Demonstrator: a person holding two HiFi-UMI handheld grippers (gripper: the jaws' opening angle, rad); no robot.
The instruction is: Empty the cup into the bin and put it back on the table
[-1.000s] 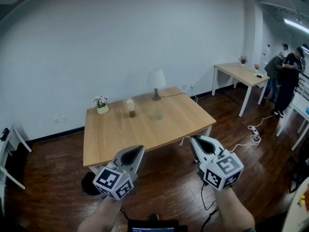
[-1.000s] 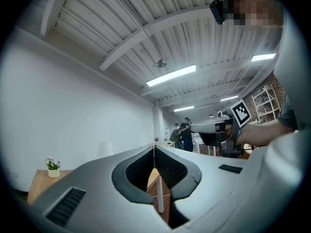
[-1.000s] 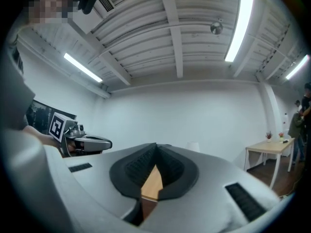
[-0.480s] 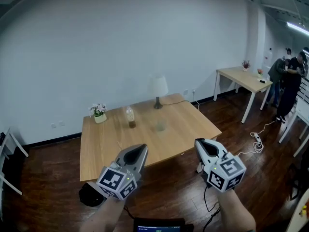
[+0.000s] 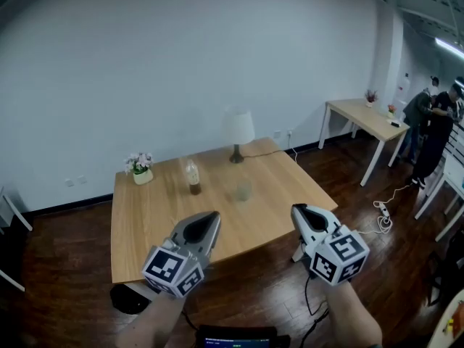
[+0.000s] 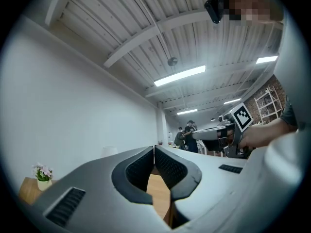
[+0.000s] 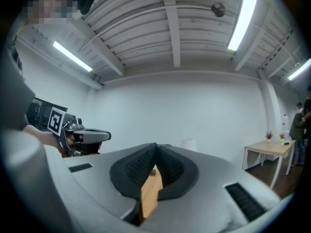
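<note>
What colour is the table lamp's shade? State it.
The dark-based table lamp's shade is white; head view.

Right claw [image 7: 156,149] closed, empty; table [image 7: 149,194] beyond; left claw [image 7: 90,136] alongside.

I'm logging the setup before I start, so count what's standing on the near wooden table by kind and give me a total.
Lamp: 1
Potted flowers: 1
Bottle: 1
Clear cup: 1
Total: 4
</note>
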